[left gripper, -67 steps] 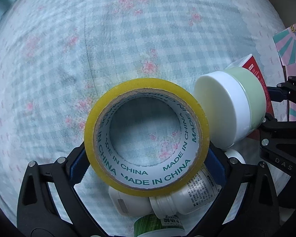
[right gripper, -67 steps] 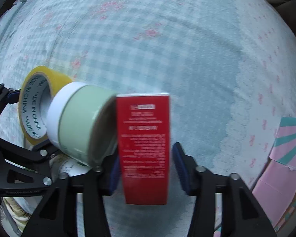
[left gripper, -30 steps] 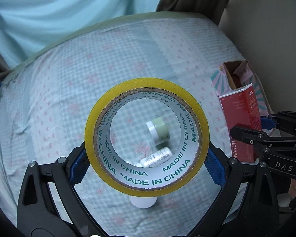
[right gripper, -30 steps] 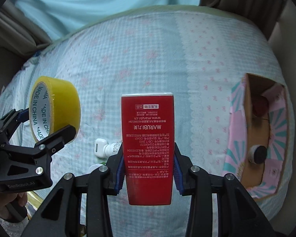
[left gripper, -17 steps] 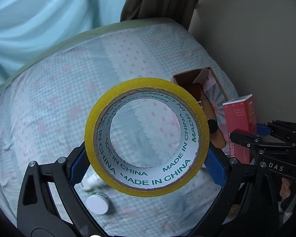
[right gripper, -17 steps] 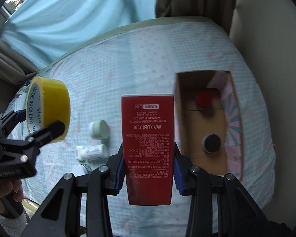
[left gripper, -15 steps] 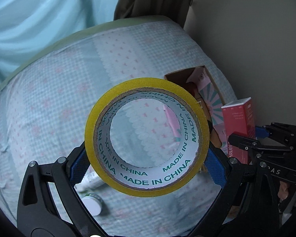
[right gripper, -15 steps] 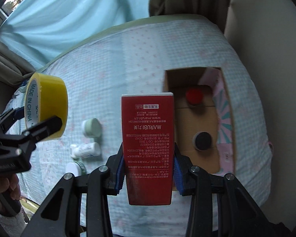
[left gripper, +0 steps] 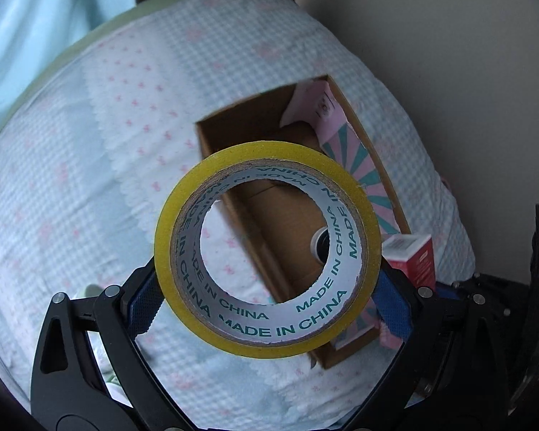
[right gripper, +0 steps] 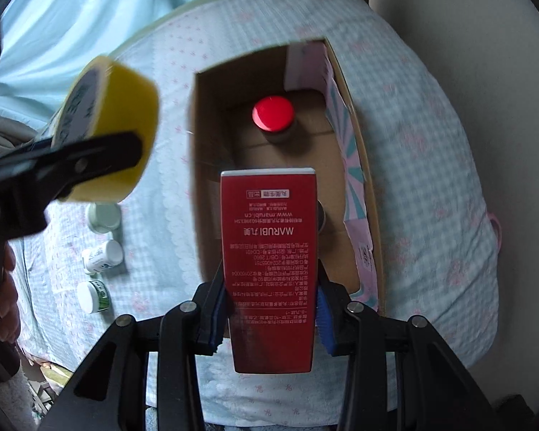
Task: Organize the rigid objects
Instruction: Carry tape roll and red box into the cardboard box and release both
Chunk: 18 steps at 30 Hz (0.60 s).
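My left gripper [left gripper: 267, 296] is shut on a yellow tape roll [left gripper: 183, 237] and holds it in the air over the left edge of an open cardboard box [left gripper: 212, 158]. The roll also shows in the right wrist view [right gripper: 125, 122]. My right gripper [right gripper: 267, 318] is shut on a red carton [right gripper: 269, 251], held above the box [right gripper: 201, 165]. The carton also shows at the right of the left wrist view [left gripper: 418, 262]. A red-capped bottle [right gripper: 273, 113] stands inside the box, and a dark-capped item [left gripper: 319, 244] is partly hidden.
The box lies on a bed with a blue checked floral sheet [right gripper: 424, 165]. A pale green jar [right gripper: 104, 217] and two small white bottles [right gripper: 100, 256] [right gripper: 91, 296] lie on the sheet left of the box. A wall [left gripper: 449, 54] runs along the right.
Both grippers have moved right and closer to the box with their loads. The box now fills the middle of both views, and the jar and bottles have dropped to the left.
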{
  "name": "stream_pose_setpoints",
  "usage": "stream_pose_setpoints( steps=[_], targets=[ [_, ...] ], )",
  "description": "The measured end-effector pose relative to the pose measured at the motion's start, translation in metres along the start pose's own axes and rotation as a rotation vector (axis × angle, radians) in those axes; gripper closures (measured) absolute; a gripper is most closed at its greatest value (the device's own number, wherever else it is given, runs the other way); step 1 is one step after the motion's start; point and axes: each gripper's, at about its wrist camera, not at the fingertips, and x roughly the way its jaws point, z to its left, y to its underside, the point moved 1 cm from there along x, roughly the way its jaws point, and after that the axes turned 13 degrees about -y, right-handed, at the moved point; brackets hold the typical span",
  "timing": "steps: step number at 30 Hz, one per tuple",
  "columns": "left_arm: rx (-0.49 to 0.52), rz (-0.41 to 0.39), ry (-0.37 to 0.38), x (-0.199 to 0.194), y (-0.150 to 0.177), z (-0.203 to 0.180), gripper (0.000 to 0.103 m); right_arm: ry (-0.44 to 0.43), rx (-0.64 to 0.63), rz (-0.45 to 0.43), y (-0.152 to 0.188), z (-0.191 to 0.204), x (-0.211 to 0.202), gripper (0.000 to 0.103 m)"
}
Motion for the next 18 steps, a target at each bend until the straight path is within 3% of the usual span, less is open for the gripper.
stream_pose_setpoints(
  steps=[8, 14, 18],
  targets=[
    [0.071, 0.104, -0.004, 0.07, -0.021, -0.039, 0.006, -0.069, 0.095, 0.017, 0.005, -0.031, 0.044, 0.066],
    [0.142, 0.117, -0.041, 0.088, -0.029, -0.051, 0.005, -0.107, 0.141, 0.037, 0.006, -0.039, 0.06, 0.065],
    [0.136, 0.105, -0.049, 0.089, -0.035, -0.054, 0.001, -0.108, 0.12, 0.05, 0.006, -0.036, 0.068, 0.062]
  ],
)
